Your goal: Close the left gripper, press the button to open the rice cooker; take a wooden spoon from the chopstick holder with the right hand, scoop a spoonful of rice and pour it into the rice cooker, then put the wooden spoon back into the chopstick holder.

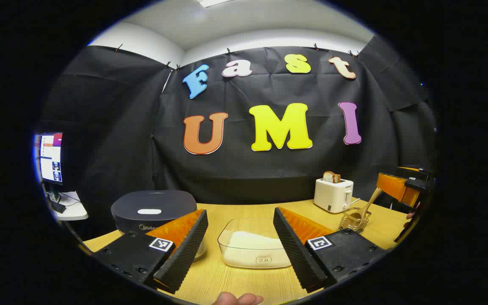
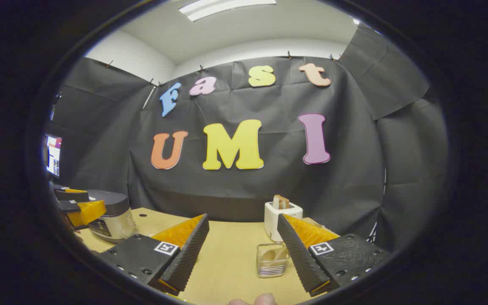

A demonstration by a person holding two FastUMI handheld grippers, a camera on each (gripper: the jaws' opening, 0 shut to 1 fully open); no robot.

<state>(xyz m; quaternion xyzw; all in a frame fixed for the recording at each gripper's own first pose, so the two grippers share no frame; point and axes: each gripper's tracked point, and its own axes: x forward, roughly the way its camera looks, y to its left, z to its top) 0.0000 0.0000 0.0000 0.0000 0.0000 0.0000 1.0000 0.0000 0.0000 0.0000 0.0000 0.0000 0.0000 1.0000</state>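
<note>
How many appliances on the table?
2: the rice cooker at the table's left, lid shut, and the toaster at the back right, bread in its slot. Others may be out of view.

The dark rice cooker (image 1: pixel 154 210), lid shut with a pale oval button on top, sits at the table's left. A clear dish of white rice (image 1: pixel 250 250) lies mid-table. The wooden spoon (image 1: pixel 366 206) leans (bowl down) in the wire chopstick holder (image 1: pixel 355 220), beside the toaster.

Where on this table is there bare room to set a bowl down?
Bare wood lies between the rice cooker and the toaster, behind the rice container. The toaster's corner is crowded by the chopstick holder and its wooden spoon.
</note>
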